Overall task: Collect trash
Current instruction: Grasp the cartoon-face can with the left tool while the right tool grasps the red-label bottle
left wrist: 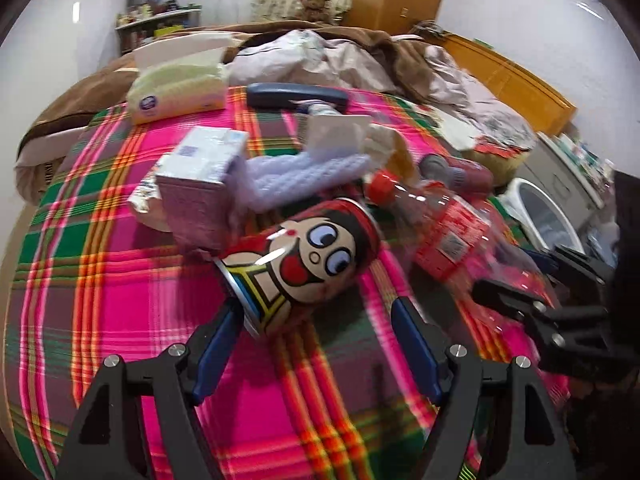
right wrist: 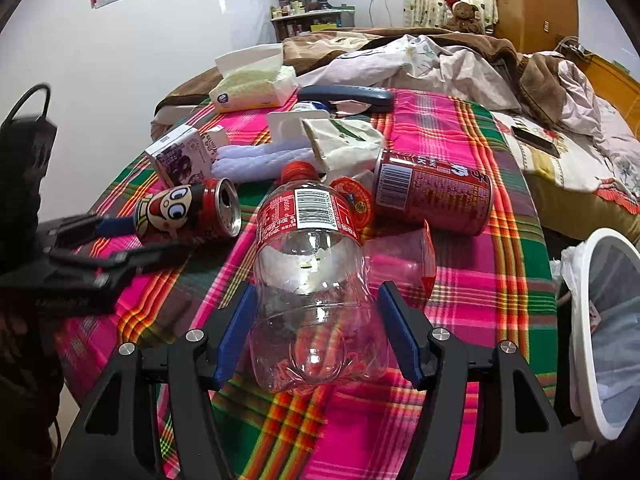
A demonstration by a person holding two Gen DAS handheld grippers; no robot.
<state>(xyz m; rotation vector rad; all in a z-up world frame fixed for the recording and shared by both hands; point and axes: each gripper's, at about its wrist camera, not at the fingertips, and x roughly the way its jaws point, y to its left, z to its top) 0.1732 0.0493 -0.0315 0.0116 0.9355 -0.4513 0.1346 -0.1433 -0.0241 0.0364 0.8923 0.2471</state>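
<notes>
Left wrist footage shows the left hand-held gripper (left wrist: 316, 344) spread wide over a plaid blanket (left wrist: 120, 280) on the bed, its blue-padded fingers (left wrist: 216, 356) set on either side of the near end of a cartoon-face can (left wrist: 304, 256) lying on its side; the left pad is seen just beside the can's base, and contact cannot be confirmed. Farther off, a small carton (left wrist: 204, 176), a white quilted cloth (left wrist: 304, 172) and a tissue pack (left wrist: 180, 88) are seen, with a dark blue handset (left wrist: 296, 94) at the far edge. From the right wrist camera, the right hand-held gripper (right wrist: 318, 328) is likewise seen spread, its fingers (right wrist: 400, 336) flanking the base of a clear plastic bottle (right wrist: 312, 272) with a red label and red cap, laid on its side; a small gap is visible on each side. A red can (right wrist: 432, 194) lies just beyond to the right, a clear plastic cup (right wrist: 400, 260) beside the bottle, and a white-rimmed bin (right wrist: 584, 320) stands at the right edge of the bed.
</notes>
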